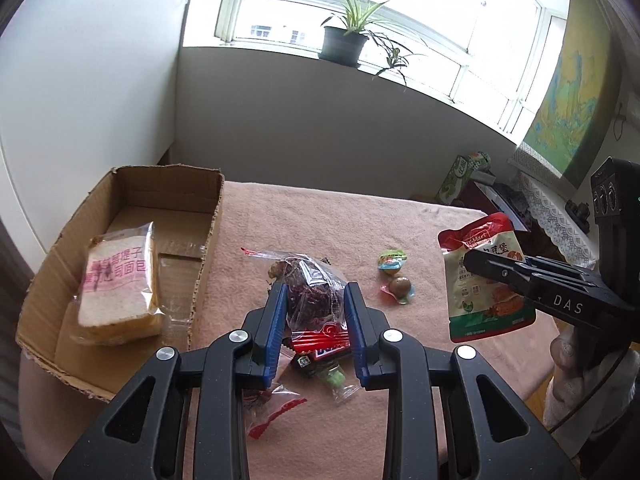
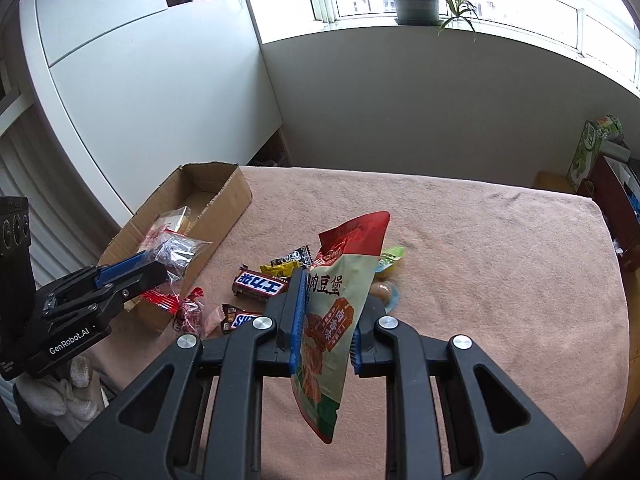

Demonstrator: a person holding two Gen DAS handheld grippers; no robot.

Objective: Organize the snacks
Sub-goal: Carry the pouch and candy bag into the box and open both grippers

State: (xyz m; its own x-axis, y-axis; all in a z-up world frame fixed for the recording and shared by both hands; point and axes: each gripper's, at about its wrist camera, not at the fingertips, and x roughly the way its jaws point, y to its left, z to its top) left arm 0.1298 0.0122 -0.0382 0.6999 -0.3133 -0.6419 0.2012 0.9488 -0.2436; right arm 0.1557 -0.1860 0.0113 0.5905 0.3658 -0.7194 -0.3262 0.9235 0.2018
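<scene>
Both tongs are loaded and up off the surface (image 2: 480, 240), which is draped in a pink towel. The left tongs (image 1: 314, 300) are pinching a clear bag of dark dried snacks (image 1: 314, 286), its plastic bulging between the blue pads; seen from the right wrist, that bag hangs just over the near wall of the cardboard box. The right tongs (image 2: 326, 320) are pressed tight on a red, white and green snack pouch (image 2: 332, 320), which stands nearly edge-on between the pads and hangs free of the towel.

The cardboard box (image 1: 120, 184) sits at the left edge of the surface, with a wrapped pack of sliced bread (image 1: 118, 280) lying inside it.

Loose on the towel: a Snickers bar (image 2: 260, 285) with a yellow candy (image 2: 280, 269) and a black-and-white packet (image 2: 296, 257) just behind it, a second small Snickers (image 2: 240, 320) nearer the camera, and two wrapped eggs (image 1: 396, 276) lying close together, partly hidden behind the pouch from the right wrist.

A potted spider plant (image 1: 346, 36) sits on the windowsill beyond.
</scene>
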